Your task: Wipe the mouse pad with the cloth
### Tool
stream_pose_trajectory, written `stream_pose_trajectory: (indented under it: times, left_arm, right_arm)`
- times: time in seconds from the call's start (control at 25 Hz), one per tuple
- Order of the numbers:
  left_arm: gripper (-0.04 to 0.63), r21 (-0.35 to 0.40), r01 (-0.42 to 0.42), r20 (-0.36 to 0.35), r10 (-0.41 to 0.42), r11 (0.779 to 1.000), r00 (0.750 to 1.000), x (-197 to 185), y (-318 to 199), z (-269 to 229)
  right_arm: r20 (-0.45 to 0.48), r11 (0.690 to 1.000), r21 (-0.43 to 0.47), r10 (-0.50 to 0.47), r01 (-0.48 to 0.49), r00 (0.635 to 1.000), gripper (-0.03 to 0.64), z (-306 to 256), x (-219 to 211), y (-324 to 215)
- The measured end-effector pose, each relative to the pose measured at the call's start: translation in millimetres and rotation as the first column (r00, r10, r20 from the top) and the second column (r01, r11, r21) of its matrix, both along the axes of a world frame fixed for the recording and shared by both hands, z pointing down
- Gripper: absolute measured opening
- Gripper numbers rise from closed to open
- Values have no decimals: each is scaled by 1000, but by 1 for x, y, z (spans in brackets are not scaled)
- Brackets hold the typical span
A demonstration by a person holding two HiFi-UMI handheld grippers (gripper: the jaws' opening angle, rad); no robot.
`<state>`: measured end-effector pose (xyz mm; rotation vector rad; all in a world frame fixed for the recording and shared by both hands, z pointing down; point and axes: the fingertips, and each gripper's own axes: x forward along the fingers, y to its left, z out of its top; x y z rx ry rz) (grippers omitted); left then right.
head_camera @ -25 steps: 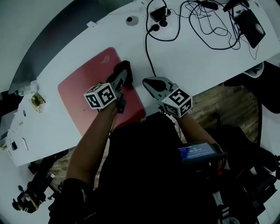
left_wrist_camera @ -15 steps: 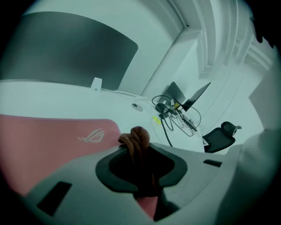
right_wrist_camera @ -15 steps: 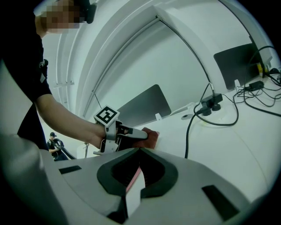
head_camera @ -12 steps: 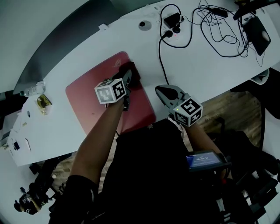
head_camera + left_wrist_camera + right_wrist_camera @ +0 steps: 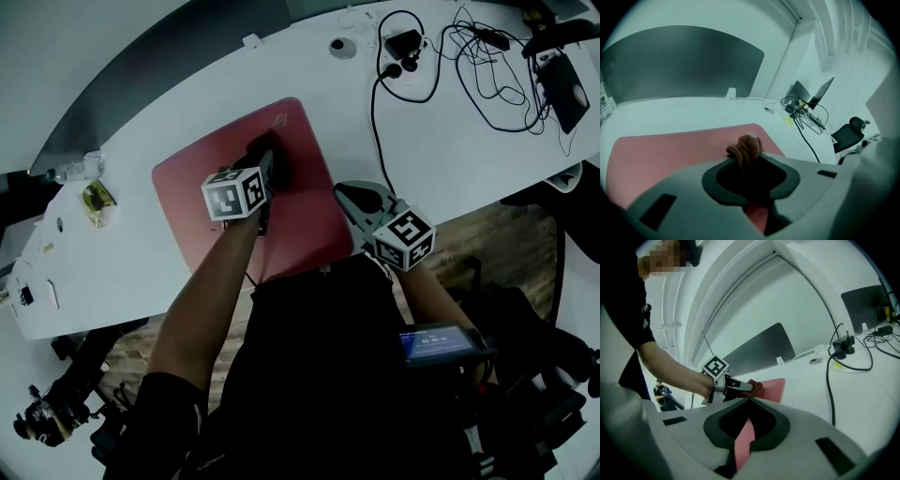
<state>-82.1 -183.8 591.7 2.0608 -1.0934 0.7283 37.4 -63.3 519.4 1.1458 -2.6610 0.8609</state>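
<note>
Left gripper view shows the left gripper [image 5: 743,161] with its jaws pinched tight on a bunched dark cloth [image 5: 746,146]. The cloth sits on the red pad [image 5: 670,150], toward its far right corner. The right gripper [image 5: 749,400] has its jaws together with nothing held, just beside the pad's right edge over the white table [image 5: 450,131]. Cables [image 5: 487,66] lie well apart.

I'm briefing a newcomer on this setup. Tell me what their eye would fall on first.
The pink mouse pad stands out against the white desk, left of centre. On it the left gripper pinches a bunched brown cloth, while the right gripper hangs shut and empty just right of the pad. A tangle of black cables lies at the far right.
</note>
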Motion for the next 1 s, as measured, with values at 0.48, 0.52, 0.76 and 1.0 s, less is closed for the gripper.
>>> stream_pose_trajectory:
  times: [0.48, 0.52, 0.76, 1.0]
  left_arm:
    - [91, 12, 17, 57, -18, 1000, 998, -90, 10, -2]
    - [91, 16, 18, 64, -19, 1000, 998, -97, 11, -2]
    - [92, 37, 20, 107, -24, 999, 994, -140, 17, -2]
    - [92, 65, 17, 160, -28, 998, 987, -177, 21, -2]
  right_arm:
    - [-18, 999, 10, -46, 46, 999, 26, -6, -55, 7]
    - [-20, 999, 11, -49, 49, 999, 26, -6, -58, 7]
    - [-29, 996, 15, -90, 90, 996, 26, -10, -83, 9]
    - [-48, 992, 4, -123, 124, 991, 26, -9, -95, 13]
